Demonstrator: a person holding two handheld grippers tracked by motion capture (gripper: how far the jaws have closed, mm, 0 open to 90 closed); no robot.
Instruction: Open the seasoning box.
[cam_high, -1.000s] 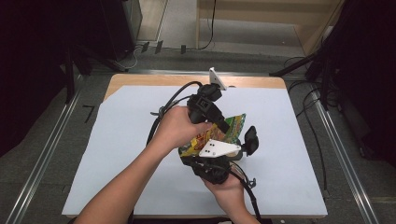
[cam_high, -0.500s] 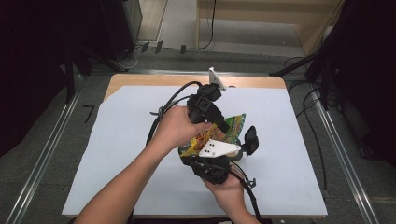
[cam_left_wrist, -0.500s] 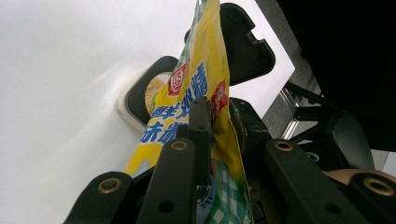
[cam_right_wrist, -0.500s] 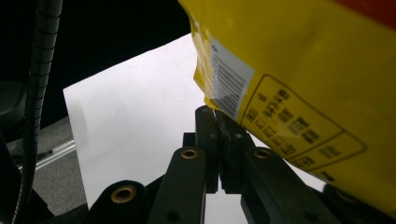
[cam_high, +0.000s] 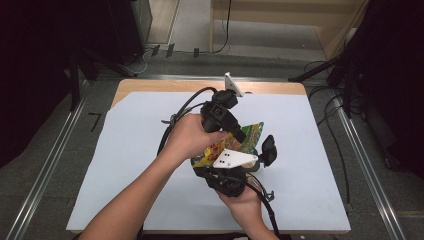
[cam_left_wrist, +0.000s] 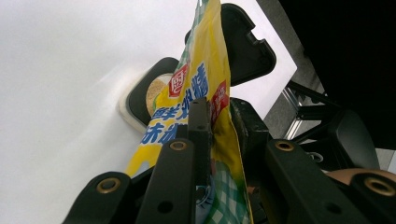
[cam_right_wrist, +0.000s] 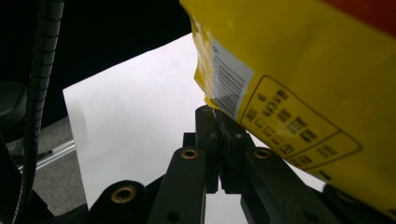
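The left gripper (cam_left_wrist: 205, 116) pinches the yellow snack packet (cam_left_wrist: 205, 79) between its closed jaws, while the right gripper (cam_right_wrist: 218, 119), jaws pressed together, clamps the packet's corner, so the packet (cam_high: 235, 142) hangs between both hands above the white sheet (cam_high: 125, 150) covering the table (cam_high: 150, 86).

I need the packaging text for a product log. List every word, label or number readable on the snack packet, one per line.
Snack packet, front: large blue Chinese characters, cut off by the left gripper's jaws, not fully readable.
Front, two red badges with white characters: too small to read.
Snack packet back: white barcode label, digits too blurred.
Back, boxed black print: too blurred.
No readable brand or number.
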